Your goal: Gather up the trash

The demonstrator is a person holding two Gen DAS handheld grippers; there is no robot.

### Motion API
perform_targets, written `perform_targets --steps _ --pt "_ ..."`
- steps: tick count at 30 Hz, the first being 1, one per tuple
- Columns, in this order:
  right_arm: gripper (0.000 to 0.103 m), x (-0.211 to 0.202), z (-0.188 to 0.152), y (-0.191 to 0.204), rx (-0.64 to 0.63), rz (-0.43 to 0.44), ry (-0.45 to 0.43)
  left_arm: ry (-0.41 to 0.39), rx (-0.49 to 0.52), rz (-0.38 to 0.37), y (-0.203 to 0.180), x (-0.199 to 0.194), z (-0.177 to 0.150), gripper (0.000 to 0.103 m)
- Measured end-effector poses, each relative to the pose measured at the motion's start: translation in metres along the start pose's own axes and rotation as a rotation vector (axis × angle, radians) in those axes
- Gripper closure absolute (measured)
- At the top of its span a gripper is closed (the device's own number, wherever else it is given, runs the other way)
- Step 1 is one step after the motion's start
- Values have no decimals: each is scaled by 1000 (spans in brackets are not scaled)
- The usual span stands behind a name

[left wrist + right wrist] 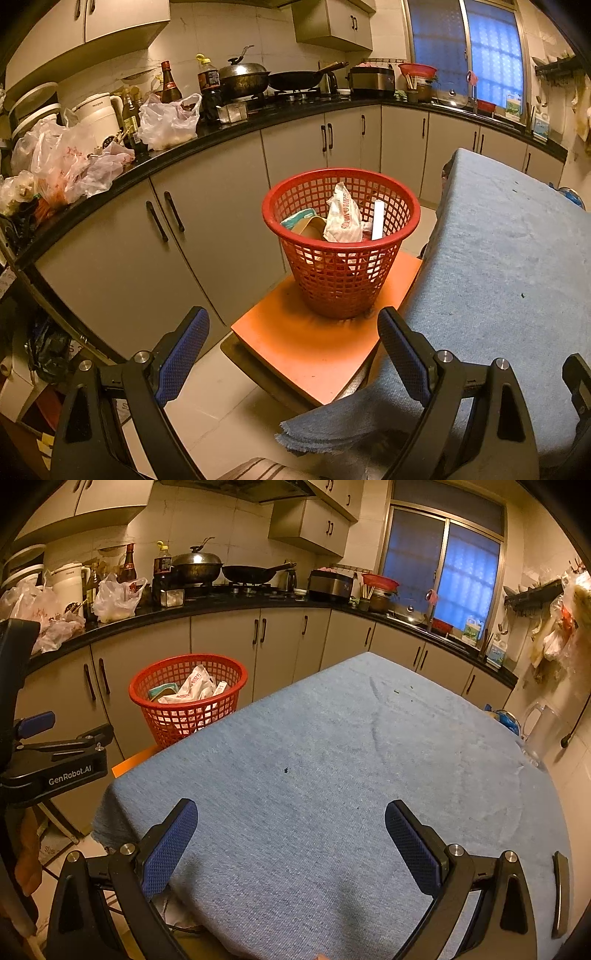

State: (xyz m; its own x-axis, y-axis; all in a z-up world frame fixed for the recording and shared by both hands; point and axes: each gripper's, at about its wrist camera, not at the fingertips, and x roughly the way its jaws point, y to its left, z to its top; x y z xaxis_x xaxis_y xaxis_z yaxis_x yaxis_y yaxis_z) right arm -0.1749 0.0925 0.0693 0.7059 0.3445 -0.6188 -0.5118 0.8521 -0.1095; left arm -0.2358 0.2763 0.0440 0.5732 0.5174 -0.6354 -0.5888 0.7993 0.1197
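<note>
A red mesh waste basket (341,254) (186,701) stands on an orange stool (314,354) beside the table. Inside it lie a crumpled white wrapper (343,218), a flat white box (377,221) and other packaging. My left gripper (293,354) hovers above the stool's near edge, a little short of the basket, open with nothing between its blue pads. My right gripper (291,845) is open over the blue cloth of the table (351,775), also with nothing between its pads. The left gripper's body (55,753) shows at the left edge of the right wrist view.
A black counter (207,133) with grey cabinets below runs along the wall, crowded with plastic bags (170,120), bottles, a kettle, woks and a rice cooker. A window (443,572) is at the back. More bags hang on the right wall (557,635).
</note>
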Motion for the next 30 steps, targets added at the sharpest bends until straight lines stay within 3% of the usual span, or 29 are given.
perform_targets --steps 22,27,30 --pt "0 -4 -7 -14 46 7 -9 -27 51 4 -19 -11 5 11" --pt "0 -7 -12 -54 140 -37 -7 -60 131 -18 -53 -22 18 11" --pt "0 -11 -18 -96 217 -122 -1 -76 211 -95 -92 -31 24 11"
